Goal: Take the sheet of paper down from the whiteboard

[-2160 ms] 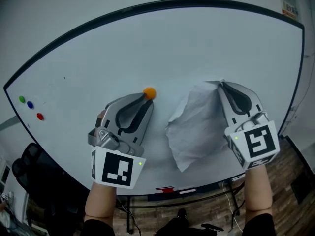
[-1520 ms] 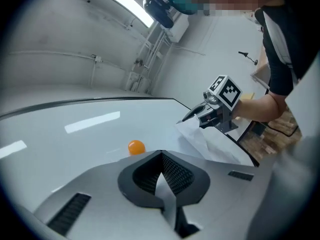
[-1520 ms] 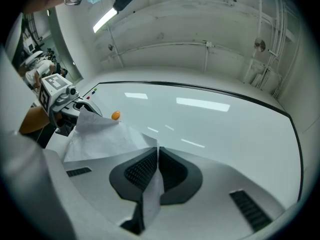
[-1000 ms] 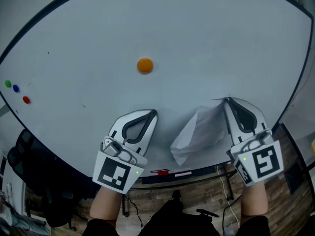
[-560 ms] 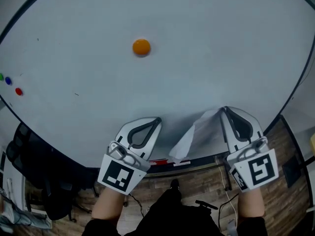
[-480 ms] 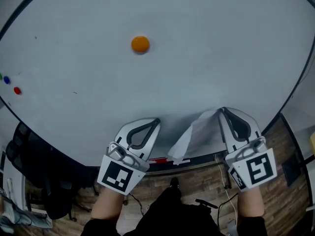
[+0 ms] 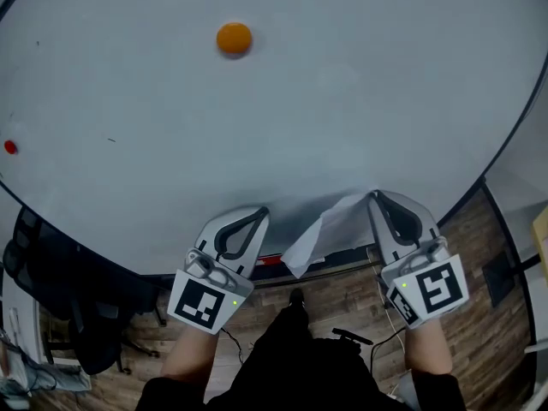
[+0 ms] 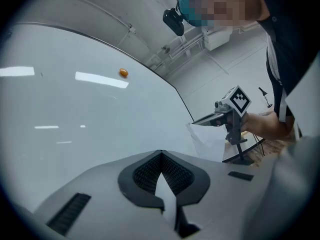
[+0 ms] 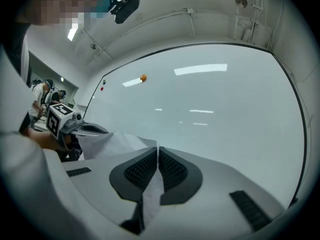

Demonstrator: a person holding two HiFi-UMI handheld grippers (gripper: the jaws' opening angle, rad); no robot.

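Both grippers have sunk to the lower edge of the whiteboard [image 7: 342, 101], and the sheet of paper [image 7: 321, 229] has come down with the right gripper [image 7: 373, 197].
The right gripper's jaws pinch a corner of the crumpled sheet, which hangs from its tips toward the left gripper [image 7: 259, 212]. The left gripper's jaws are closed together, holding nothing. The orange magnet [image 7: 234, 38] sits on the board well above it.

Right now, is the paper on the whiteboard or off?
Off: the paper hangs crumpled in the right gripper, away from the magnet.
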